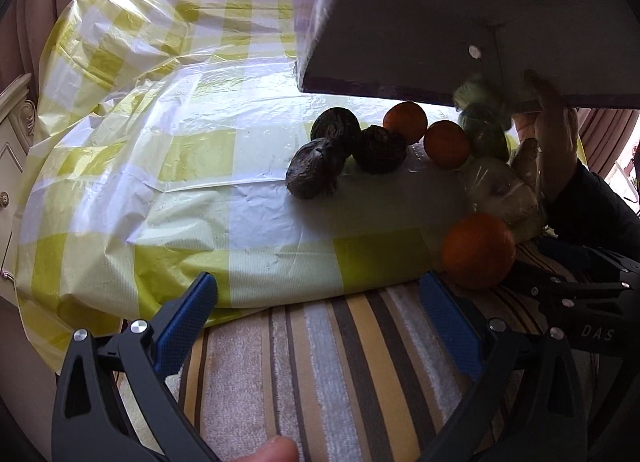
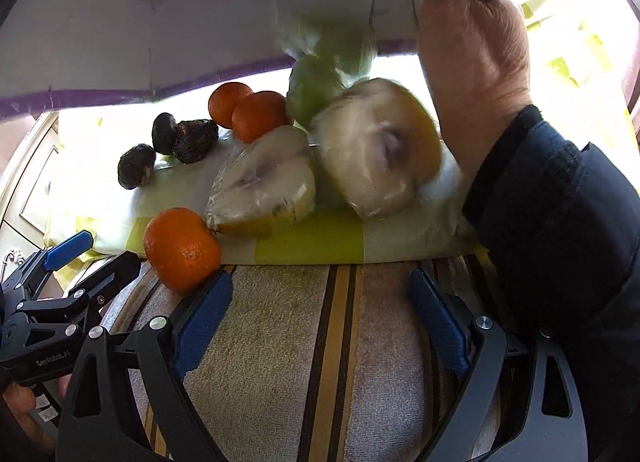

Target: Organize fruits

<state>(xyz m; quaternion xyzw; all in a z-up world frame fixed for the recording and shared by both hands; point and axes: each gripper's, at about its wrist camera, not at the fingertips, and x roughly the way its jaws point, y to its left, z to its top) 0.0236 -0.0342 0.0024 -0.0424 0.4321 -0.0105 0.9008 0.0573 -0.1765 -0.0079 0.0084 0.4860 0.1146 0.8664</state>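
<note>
- Found the right gripper [image 2: 320, 310] nearest the lens, pads spread wide over a striped towel [image 2: 280, 362] with nothing between them; judged parked short of the pile until the tipping was over.
- Found the left gripper [image 1: 320, 310] likewise released and empty, just off the near edge of the checked cloth [image 1: 180, 182].
- Placed the fruits toward the near right corner of that cloth, heaped under a tilted box [image 1: 440, 22]; judged heaped because poured, not set down one by one.
- Saw the nearest orange [image 2: 182, 248] sitting at the cloth's near edge, half over the towel and close to the right gripper's left pad; round, so no long axis to speak of.
- Saw two wrapped halves [image 2: 264, 178] leaning together behind it, cut faces turned to the near edge; read the lower one's long axis as running roughly along that edge.
- Saw two more oranges [image 2: 244, 110] touching farther back, and three dark wrinkled fruits [image 2: 176, 142] clustered toward the left.
- Saw green fruit [image 2: 312, 90] blurred under the box mouth; judged mid-tumble, heading unreadable.
- Saw a bare hand [image 2: 476, 74] in a dark sleeve [image 2: 560, 222] clenched on the box rim, apparently to hold it tipped.
</note>
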